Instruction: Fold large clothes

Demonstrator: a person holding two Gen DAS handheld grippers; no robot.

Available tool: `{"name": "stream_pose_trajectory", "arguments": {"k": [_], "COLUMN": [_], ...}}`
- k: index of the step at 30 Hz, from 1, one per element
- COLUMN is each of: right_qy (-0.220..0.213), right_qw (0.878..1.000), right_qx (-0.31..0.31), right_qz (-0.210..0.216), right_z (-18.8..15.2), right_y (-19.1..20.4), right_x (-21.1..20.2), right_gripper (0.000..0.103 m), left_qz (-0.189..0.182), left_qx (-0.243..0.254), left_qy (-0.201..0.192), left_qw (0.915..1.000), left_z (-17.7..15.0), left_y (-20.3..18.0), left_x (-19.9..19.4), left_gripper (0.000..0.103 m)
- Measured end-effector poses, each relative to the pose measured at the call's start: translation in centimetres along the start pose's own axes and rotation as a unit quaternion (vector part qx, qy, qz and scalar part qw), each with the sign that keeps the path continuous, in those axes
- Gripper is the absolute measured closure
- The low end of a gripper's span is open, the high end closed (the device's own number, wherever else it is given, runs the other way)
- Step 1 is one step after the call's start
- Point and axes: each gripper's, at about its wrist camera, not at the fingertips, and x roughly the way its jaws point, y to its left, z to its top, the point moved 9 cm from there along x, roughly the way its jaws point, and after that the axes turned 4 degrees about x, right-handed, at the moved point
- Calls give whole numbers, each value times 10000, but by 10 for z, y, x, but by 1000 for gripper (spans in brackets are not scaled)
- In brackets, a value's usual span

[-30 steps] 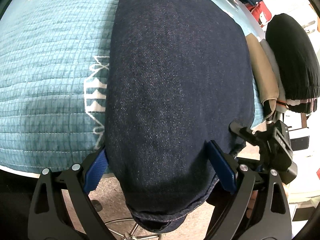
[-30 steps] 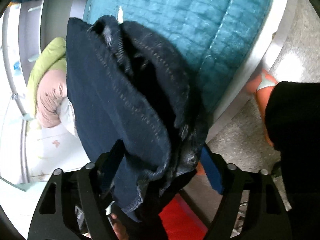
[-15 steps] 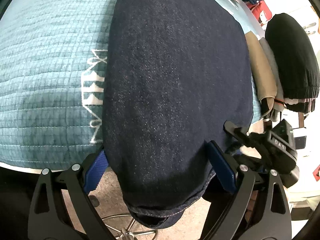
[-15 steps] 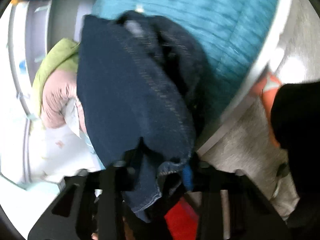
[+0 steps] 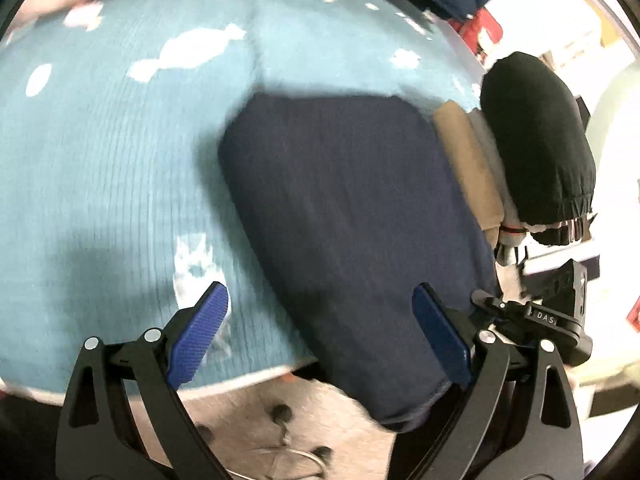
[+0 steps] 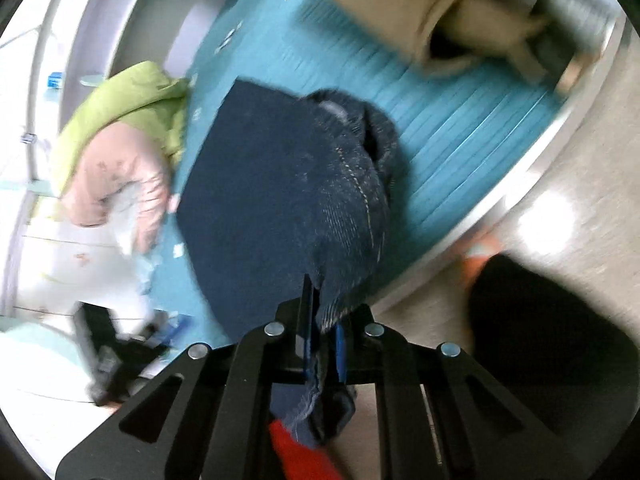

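"DAS" readable on my right gripper, pinching jeans hem; left gripper wide, empty.

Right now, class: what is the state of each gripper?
Left gripper: open, holding nothing.
Right gripper: shut on the jeans.
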Motion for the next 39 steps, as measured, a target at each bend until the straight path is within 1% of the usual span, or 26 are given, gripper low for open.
{"name": "stream_pose_trajectory", "arguments": {"k": [2, 5, 7, 8, 9, 11, 12, 13, 14, 15, 16, 18, 19, 20, 22, 23, 25, 26, 27, 29, 30, 32, 34, 36, 38, 39], "right_qy": [-157, -356, -273, -235, -244, -244, -255, -270, -270, -281, -293, -285, -298, -290, -266, -244, -239, -244, -250, -307, -275, -176, -140, -187, -189, -212], "right_qw": [9994, 9968, 9980, 9982, 9980, 9984, 9984, 9984, 9984, 9982, 9981, 9972, 9962, 9950, 9927, 9913, 9890, 9871, 9854, 9854, 9847, 9842, 9852, 9828, 9823, 9846], "right_qx": [5, 56, 210, 175, 41, 54, 136, 263, 370, 441, 508, 696, 808, 936, 1141, 1244, 1405, 1528, 1638, 1639, 1658, 1706, 1672, 1805, 1848, 1733], "right_qz": [-296, -713, -539, -531, -582, -515, -491, -429, -344, -277, -193, 27, 112, 193, 289, 346, 384, 398, 381, 355, 455, 450, 362, 338, 233, 116], "right_z": [12, 31, 34, 32, 30, 27, 27, 27, 28, 30, 31, 30, 31, 31, 30, 30, 30, 30, 30, 32, 32, 30, 31, 30, 26, 27], "right_y": [-13, -38, -48, -47, -45, -45, -47, -51, -54, -55, -57, -59, -56, -58, -62, -65, -71, -74, -77, -78, -75, -72, -72, -74, -76, -75], "right_x": [-8, -15, -13, -11, -8, -3, -1, 2, 3, 2, 0, -4, -5, -5, -4, -1, -1, 0, 2, 0, 3, 13, 22, 25, 26, 22], "right_gripper": [96, 97, 97, 98, 98, 98, 98, 98, 98, 98, 98, 97, 97, 94, 93, 90, 77, 62, 52, 52, 52, 51, 49, 44, 43, 43], "left_qz": [65, 171, 105, -81, -163, -15, -68, -202, -258, -348, -300, -30, -44, -129, -149, -191, -261, -282, -273, -209, -176, -148, -156, -161, -162, -166], "left_qx": [255, 493, 642, 674, 711, 810, 787, 640, 560, 523, 576, 819, 888, 868, 872, 855, 750, 717, 715, 724, 718, 712, 695, 702, 706, 699], "left_qy": [-32, 42, 142, 229, 398, 591, 777, 980, 1117, 1346, 1550, 1772, 1863, 1929, 1945, 1964, 1994, 1987, 1960, 1917, 1913, 1940, 1963, 1962, 1954, 1951], "left_qw": [9996, 9986, 9978, 9974, 9965, 9950, 9938, 9929, 9918, 9889, 9858, 9808, 9785, 9773, 9769, 9766, 9767, 9770, 9776, 9786, 9787, 9783, 9780, 9779, 9780, 9781], "left_z": [27, 61, 79, 89, 97, 108, 111, 116, 115, 114, 110, 103, 100, 97, 96, 95, 94, 94, 93, 93, 94, 93, 93, 92, 90, 90], "left_y": [-8, -15, -21, -26, -28, -25, -22, -18, -16, -15, -14, -11, -13, -14, -13, -12, -9, -7, -6, -5, -7, -9, -10, -11, -18, -19], "left_x": [1, 9, 20, 28, 40, 60, 72, 85, 93, 104, 115, 130, 135, 141, 145, 147, 150, 151, 152, 153, 156, 159, 160, 161, 166, 167], "left_gripper": [10, 10, 10, 10, 10, 10, 10, 10, 10, 10, 10, 10, 10, 10, 10, 10, 10, 10, 10, 10, 10, 10, 10, 10, 10, 9]}}
